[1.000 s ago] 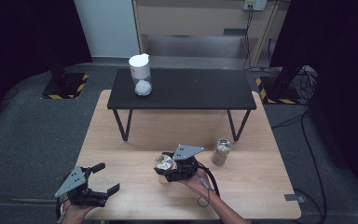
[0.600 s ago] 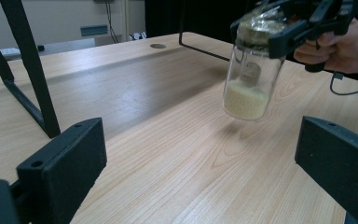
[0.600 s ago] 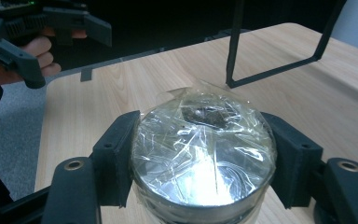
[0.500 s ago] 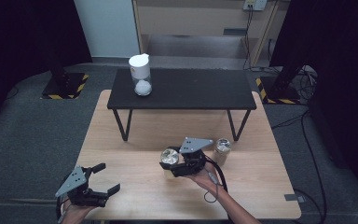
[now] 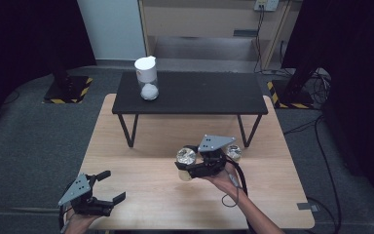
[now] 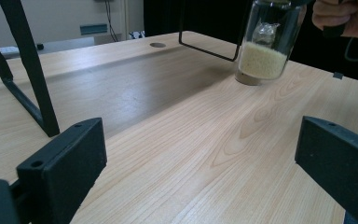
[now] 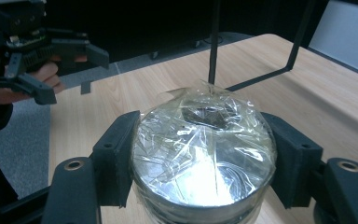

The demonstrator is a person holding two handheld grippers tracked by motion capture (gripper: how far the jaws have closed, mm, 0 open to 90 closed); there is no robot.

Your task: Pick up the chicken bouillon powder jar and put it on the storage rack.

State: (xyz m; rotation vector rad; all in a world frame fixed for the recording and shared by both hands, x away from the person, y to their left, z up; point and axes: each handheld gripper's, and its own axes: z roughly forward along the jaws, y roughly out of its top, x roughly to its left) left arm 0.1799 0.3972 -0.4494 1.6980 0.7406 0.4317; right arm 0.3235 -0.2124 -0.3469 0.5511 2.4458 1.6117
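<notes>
- left gripper [image 5: 108, 186]: jaws wide apart, empty, near table's [image 5: 141, 195] front-left corner
- right gripper [image 5: 187, 165]: jaws clamped on foil-topped jar [image 7: 204, 154] of pale grains, lifted off table mid-front
- second jar [image 5: 233, 152]: just right of it
- white container [image 5: 146, 78]: on black stand [image 5: 199, 95], far side

The high view looks forward and down from above the person's side onto the wooden table [image 5: 141, 195]. The left gripper view sits low near the tabletop, facing across it toward the jar [image 6: 268, 44]. The right gripper view looks closely along its jaws at that jar's foil-covered lid [image 7: 205, 149]. All three views share jar and tabletop.
</notes>
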